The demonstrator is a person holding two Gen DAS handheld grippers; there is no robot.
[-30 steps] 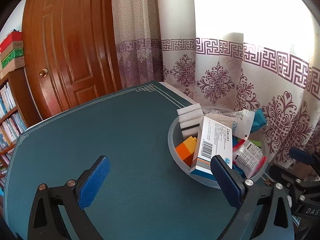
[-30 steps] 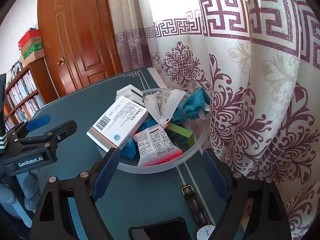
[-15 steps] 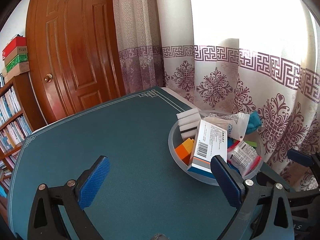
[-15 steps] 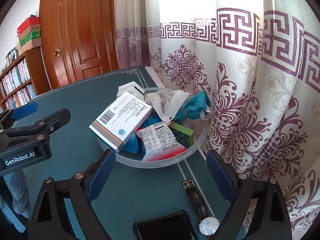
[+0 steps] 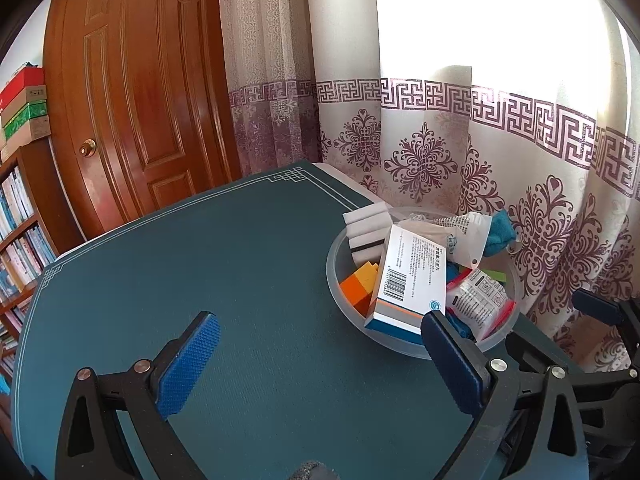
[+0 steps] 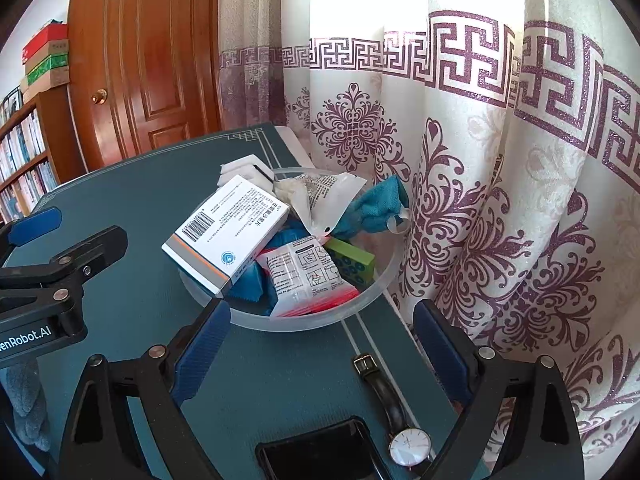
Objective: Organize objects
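One translucent bowl [image 6: 372,292] brims with mixed packets.

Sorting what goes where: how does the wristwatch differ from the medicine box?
The wristwatch lies flat on the table mat, outside the bowl; the medicine box rests tilted on the pile inside the bowl. The wristwatch is slim, with a dark strap and round white dial; the medicine box is a bulky white carton with a barcode. Neither is held by a gripper.
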